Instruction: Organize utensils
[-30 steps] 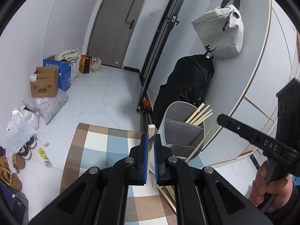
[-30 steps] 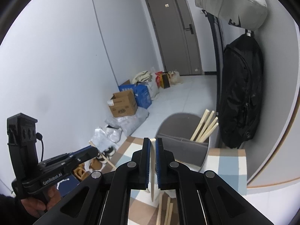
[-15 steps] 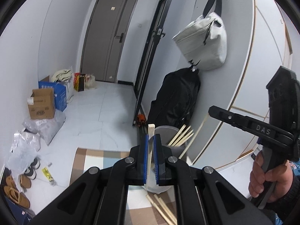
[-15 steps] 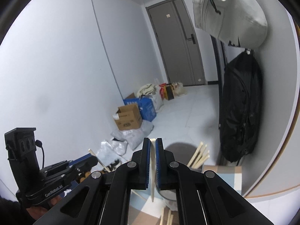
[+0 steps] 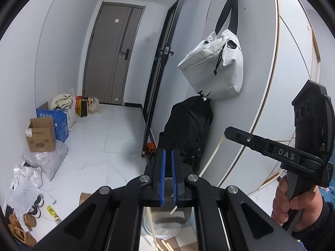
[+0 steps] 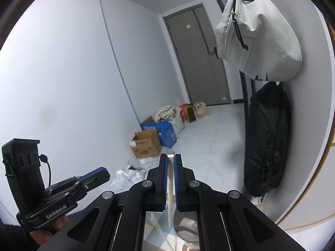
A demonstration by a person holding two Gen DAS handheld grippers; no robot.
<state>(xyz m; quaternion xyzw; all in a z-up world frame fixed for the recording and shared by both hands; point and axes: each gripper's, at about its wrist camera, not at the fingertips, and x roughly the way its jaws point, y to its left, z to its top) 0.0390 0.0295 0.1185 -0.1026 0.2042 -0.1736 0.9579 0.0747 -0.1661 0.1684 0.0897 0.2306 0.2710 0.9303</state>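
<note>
Now your left tool (image 5: 168,152) is showing no stick above its blue pads, where one was standing half a second ago; the pads are sitting slightly apart with nothing between them, and a pale tip is showing just below them, over the grey bin (image 5: 167,221); I am judging that stick released into the bin, so one more utensil is sorted. Your right tool (image 6: 171,156) is still clenching its wooden stick (image 6: 170,188), which is hanging down between the pads toward the bin beneath. Both tools are pitching up further, facing the far door rather than the floor; your right hand (image 5: 293,205) is gripping its handle level, off to the left tool's right side.
</note>
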